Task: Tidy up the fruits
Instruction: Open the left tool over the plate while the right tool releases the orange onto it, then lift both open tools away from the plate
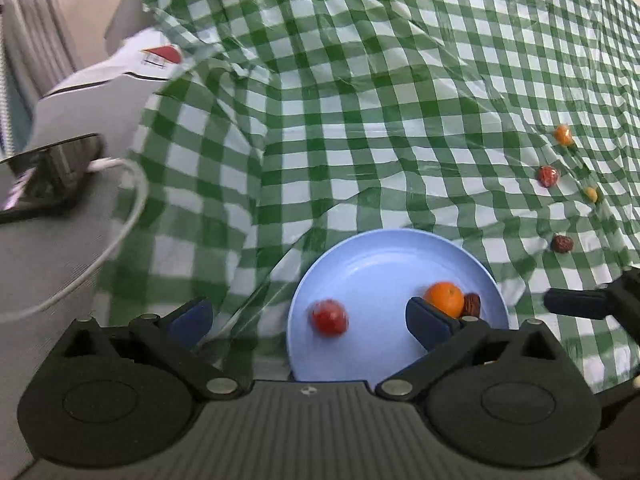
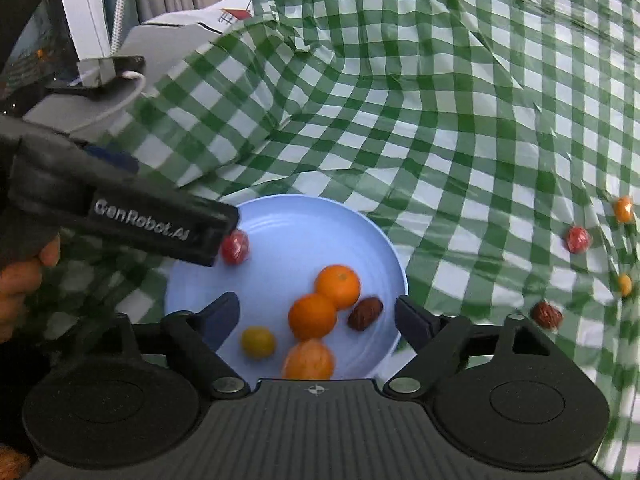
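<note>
Both the left gripper (image 1: pixel 310 318) and right gripper (image 2: pixel 316 316) gape wide, gripping nothing, above the blue plate (image 2: pixel 288 220) whose 3 oranges (image 2: pixel 313 316) lie between the right jaws, 4 fruits (image 2: pixel 578 239) scattered far right.

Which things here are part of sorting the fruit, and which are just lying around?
Part of the job:
- blue plate holding three oranges, a yellow fruit, a date and a red fruit
- four loose fruits on the checked cloth

Lying about:
- phone with white cable
- white box
</note>
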The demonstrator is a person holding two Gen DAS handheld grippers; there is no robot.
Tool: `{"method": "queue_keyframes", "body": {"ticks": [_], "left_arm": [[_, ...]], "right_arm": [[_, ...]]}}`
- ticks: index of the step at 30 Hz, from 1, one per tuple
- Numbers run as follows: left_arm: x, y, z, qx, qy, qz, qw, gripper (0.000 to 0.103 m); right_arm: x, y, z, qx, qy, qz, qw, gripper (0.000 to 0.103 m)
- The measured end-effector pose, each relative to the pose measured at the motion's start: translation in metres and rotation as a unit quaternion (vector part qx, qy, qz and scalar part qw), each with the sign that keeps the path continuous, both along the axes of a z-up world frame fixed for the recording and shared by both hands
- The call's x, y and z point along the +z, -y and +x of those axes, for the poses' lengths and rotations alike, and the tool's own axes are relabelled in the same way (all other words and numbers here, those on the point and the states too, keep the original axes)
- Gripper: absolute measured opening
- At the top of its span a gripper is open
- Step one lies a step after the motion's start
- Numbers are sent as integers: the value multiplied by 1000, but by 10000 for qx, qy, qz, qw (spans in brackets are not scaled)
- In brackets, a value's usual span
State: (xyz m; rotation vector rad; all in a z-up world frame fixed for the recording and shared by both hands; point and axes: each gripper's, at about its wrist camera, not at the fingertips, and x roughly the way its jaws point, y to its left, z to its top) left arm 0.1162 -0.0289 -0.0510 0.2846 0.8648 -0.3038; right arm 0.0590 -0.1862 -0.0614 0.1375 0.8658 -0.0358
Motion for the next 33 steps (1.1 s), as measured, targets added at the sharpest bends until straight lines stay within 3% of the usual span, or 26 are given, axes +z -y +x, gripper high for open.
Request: {"method": "queue_keyframes", "body": {"ticks": [8, 15, 24, 33], "left_arm": [[27, -37, -64, 317, -63, -247, 9992, 103], [54, -54, -106, 366, 368, -268, 9983, 103], [79, -60, -149, 422, 563, -602, 9957, 103], [96, -60, -177, 319, 923, -695, 9928, 103]], "right_arm": [[33, -31, -61, 107, 41, 261, 9996, 95], [63, -54, -96, 155, 543, 41, 9984, 98], [89, -65, -138, 27, 1051, -138, 9944, 100], [102, -70, -160, -53, 1307, -241, 9911, 100]]}}
